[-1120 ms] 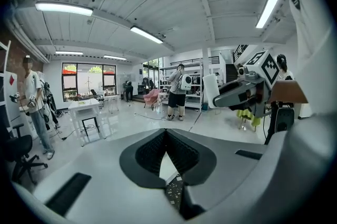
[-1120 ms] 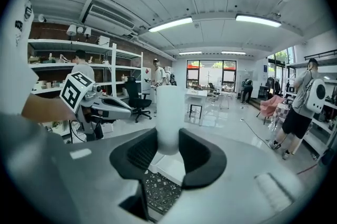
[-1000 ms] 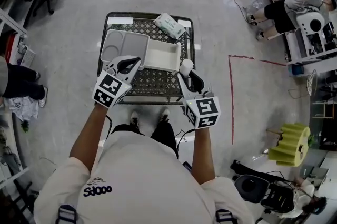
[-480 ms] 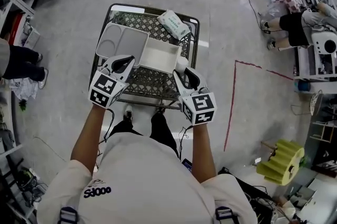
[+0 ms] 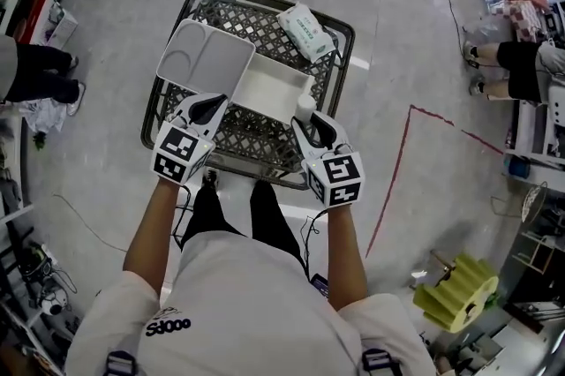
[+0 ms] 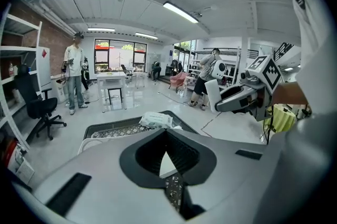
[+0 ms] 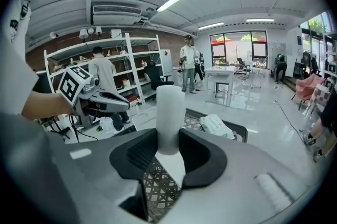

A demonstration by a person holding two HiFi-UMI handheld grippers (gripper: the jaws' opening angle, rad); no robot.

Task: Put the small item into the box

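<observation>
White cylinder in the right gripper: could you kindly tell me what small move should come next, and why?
Probably ease the right gripper forward and slightly left, then lower it. Its jaws clamp the white cylinder upright, and the head view shows it beside the near right corner of the open white rectangular box, not yet over the box's bare floor.

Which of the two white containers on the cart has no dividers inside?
The white box, right of the tray; it is one plain hollow, while the tray has a round compartment.
</observation>
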